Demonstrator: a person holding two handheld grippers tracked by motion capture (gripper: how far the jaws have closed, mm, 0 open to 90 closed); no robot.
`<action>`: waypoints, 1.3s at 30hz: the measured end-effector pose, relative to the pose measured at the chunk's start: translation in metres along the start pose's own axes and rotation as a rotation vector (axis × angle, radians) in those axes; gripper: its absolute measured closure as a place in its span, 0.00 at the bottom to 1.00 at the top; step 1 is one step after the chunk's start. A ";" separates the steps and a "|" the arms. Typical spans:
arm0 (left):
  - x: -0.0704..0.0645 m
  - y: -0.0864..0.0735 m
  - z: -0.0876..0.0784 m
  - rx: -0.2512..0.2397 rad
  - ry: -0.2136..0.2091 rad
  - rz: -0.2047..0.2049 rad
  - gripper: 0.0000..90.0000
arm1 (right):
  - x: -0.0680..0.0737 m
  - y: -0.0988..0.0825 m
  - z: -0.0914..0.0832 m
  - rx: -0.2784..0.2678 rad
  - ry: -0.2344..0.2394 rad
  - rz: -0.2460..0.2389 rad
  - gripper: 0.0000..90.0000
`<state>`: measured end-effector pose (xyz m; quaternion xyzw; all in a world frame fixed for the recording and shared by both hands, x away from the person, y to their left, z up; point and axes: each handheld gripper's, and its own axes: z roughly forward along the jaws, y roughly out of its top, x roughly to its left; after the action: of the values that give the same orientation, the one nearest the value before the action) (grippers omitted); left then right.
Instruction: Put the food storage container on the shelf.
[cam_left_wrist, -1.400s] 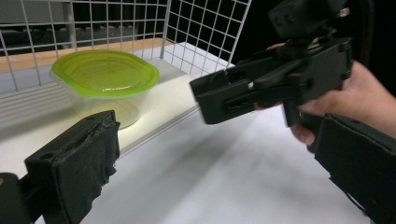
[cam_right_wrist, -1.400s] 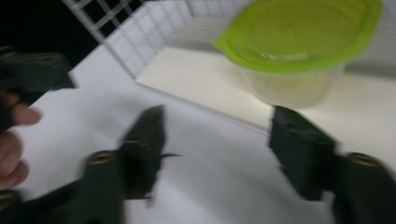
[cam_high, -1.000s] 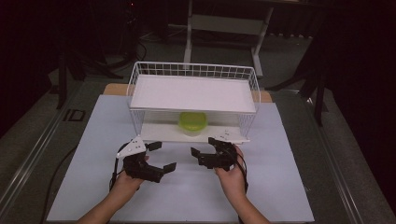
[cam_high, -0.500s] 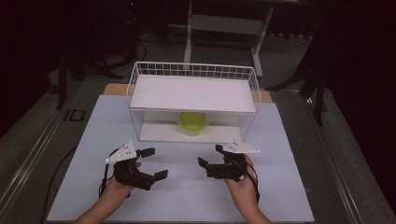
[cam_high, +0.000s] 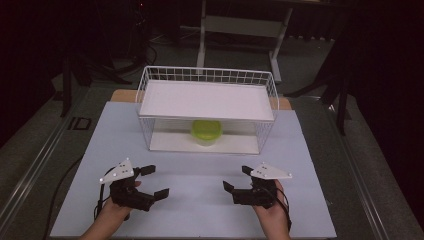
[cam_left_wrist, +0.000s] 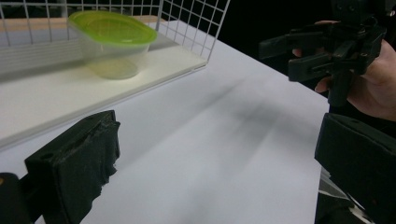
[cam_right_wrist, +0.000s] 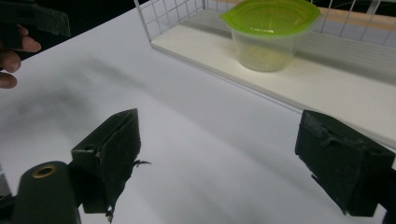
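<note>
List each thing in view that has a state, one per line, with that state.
left gripper: open, empty, held above the table.
right gripper: open, empty, held above the table.
container: upright on the rack's lower shelf, green lid on.
wire rack: standing on the table, upper shelf bare.

You are working at a table whose pale white top is filling the lower middle of the high view. A white wire rack is standing directly on it toward the upper centre, its white lower board lying flat on the tabletop. A clear container with a green lid is sitting on that board.
</note>
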<state>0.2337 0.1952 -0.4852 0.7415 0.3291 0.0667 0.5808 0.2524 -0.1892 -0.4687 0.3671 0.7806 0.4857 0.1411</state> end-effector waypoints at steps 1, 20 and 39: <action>0.000 -0.002 -0.001 0.002 0.005 -0.001 0.01 | -0.001 -0.002 -0.002 0.000 0.001 0.003 0.16; 0.002 -0.019 -0.016 -0.002 0.038 0.017 0.01 | -0.004 -0.018 -0.022 -0.030 -0.010 -0.018 0.16; 0.006 -0.023 -0.019 -0.037 0.101 0.105 0.01 | -0.027 -0.028 -0.015 -0.063 -0.033 -0.032 0.15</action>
<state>0.2196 0.2160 -0.5016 0.7427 0.3174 0.1402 0.5727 0.2497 -0.2254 -0.4888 0.3577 0.7684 0.5016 0.1731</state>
